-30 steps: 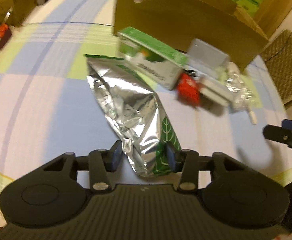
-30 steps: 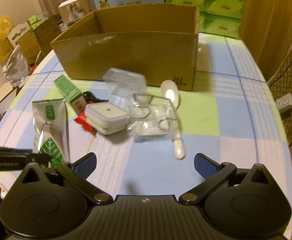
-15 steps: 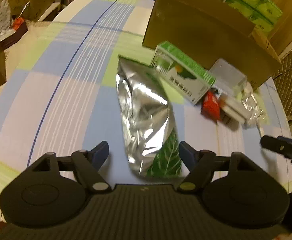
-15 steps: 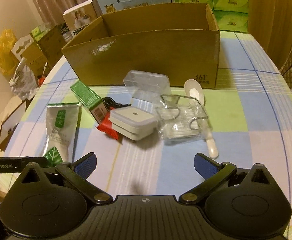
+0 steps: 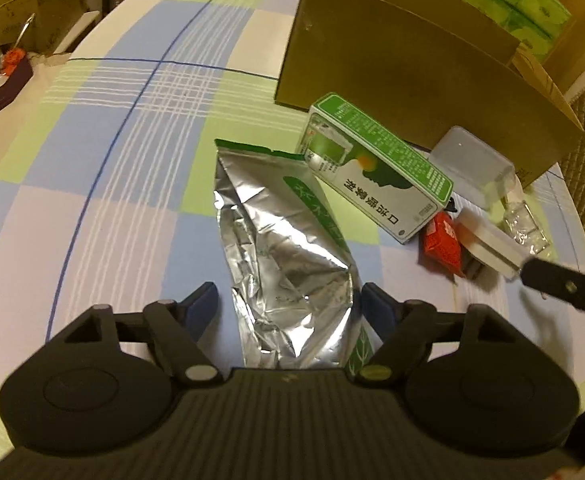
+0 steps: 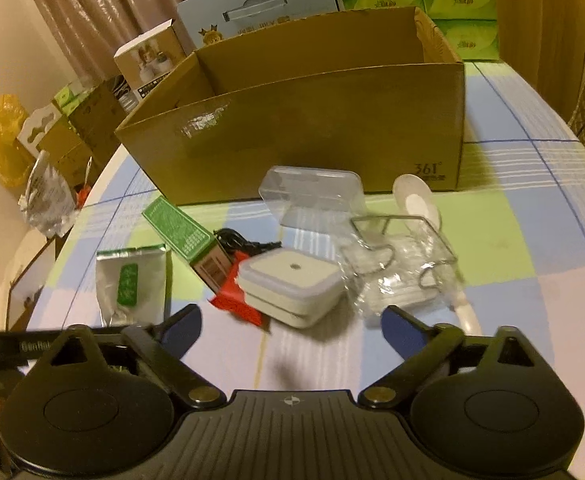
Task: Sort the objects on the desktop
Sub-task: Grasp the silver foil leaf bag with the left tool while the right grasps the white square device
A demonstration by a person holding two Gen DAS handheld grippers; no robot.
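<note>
A crumpled silver foil pouch [image 5: 288,256] with green leaf print lies flat on the checked tablecloth. My left gripper [image 5: 290,308] is open, its fingers on either side of the pouch's near end, apart from it. The pouch also shows in the right wrist view [image 6: 132,284]. My right gripper [image 6: 288,326] is open and empty, just in front of a white square box [image 6: 292,286]. Around that box lie a green carton [image 6: 186,236], a red packet [image 6: 238,300], a clear lidded case [image 6: 312,196], a clear wire-clipped box [image 6: 404,264] and a white spoon [image 6: 418,204].
A large open cardboard box [image 6: 312,120] stands behind the objects, and it also shows in the left wrist view [image 5: 404,64]. Green tissue packs [image 6: 444,4] and other boxes are stacked behind it. The round table's edge [image 6: 72,236] curves at left, with clutter beyond.
My left gripper was shut on the foil pouch a second ago; it has opened and the pouch lies free on the table. My right gripper has moved closer to the white box.
</note>
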